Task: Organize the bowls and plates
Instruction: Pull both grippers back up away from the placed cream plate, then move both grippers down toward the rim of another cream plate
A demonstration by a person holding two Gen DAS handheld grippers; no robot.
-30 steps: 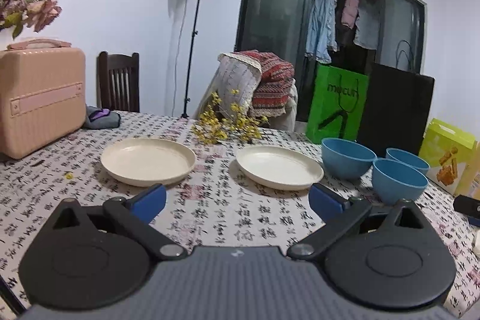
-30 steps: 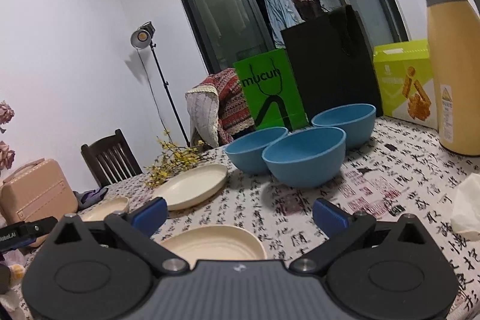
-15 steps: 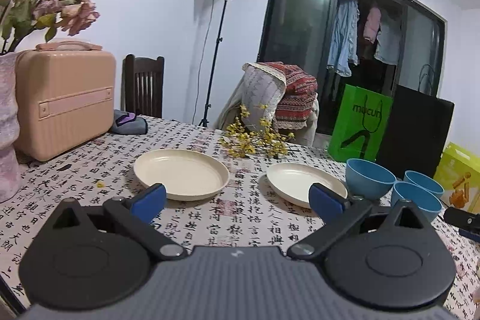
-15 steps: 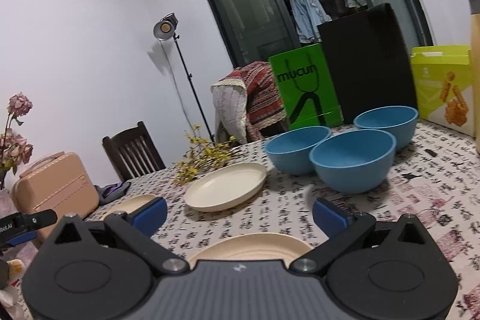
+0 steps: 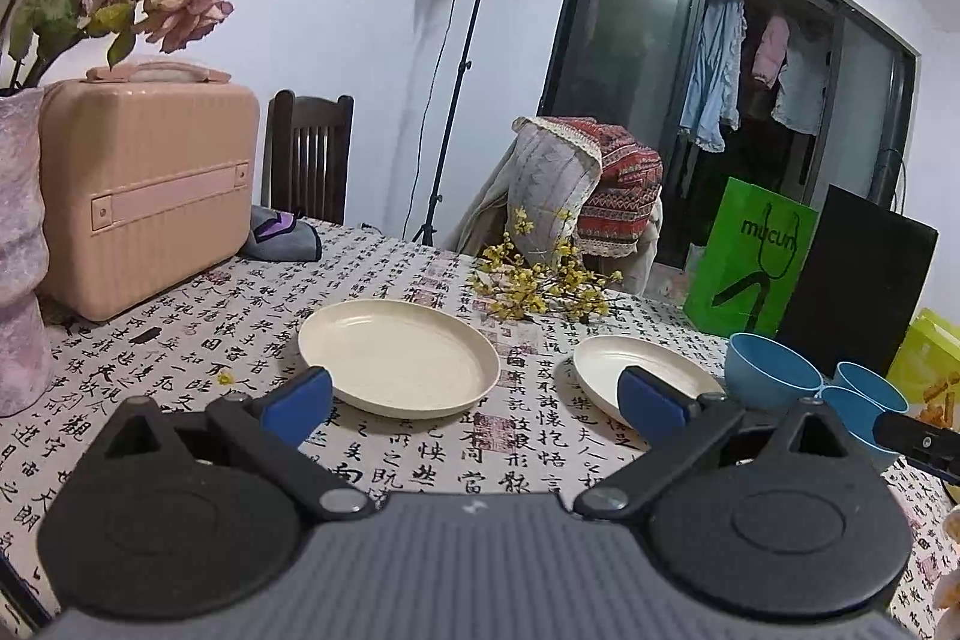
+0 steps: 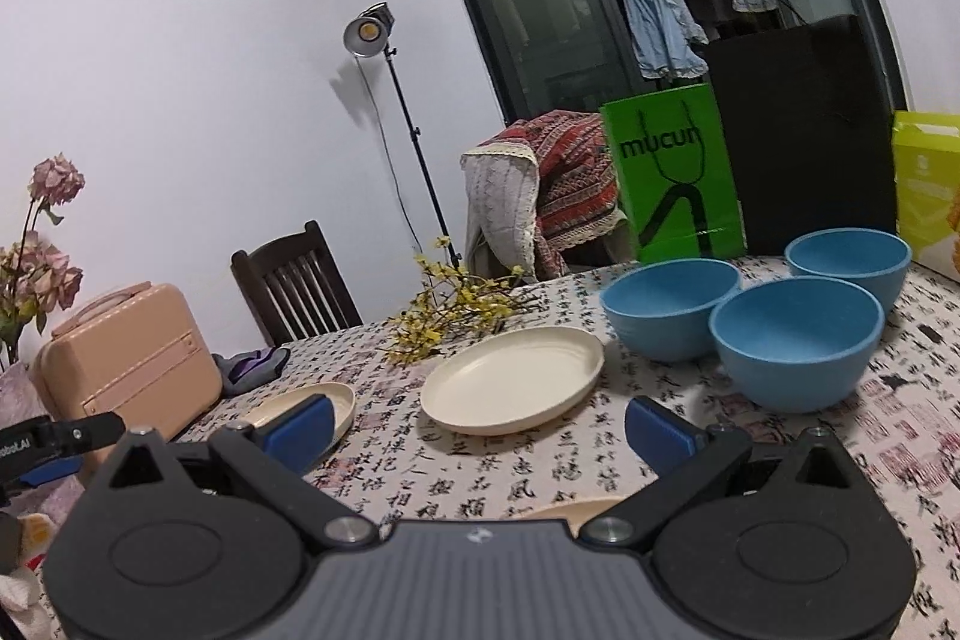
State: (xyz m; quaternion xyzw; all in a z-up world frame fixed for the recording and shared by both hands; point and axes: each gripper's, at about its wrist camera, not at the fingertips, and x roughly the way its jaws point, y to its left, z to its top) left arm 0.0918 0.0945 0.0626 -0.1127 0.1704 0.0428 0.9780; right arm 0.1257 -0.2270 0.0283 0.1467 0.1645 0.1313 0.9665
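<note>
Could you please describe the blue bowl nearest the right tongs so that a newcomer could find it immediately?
Start at the green shopping bag at the table's far edge; three blue bowls cluster in front of it. The nearest bowl sits closest to the camera, in front of the other two. It appears largest and lies right of the cream plate.

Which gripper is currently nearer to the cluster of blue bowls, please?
Right. The right gripper sits just short of the blue bowls; the left gripper faces the cream plate, bowls off to its right.
</note>
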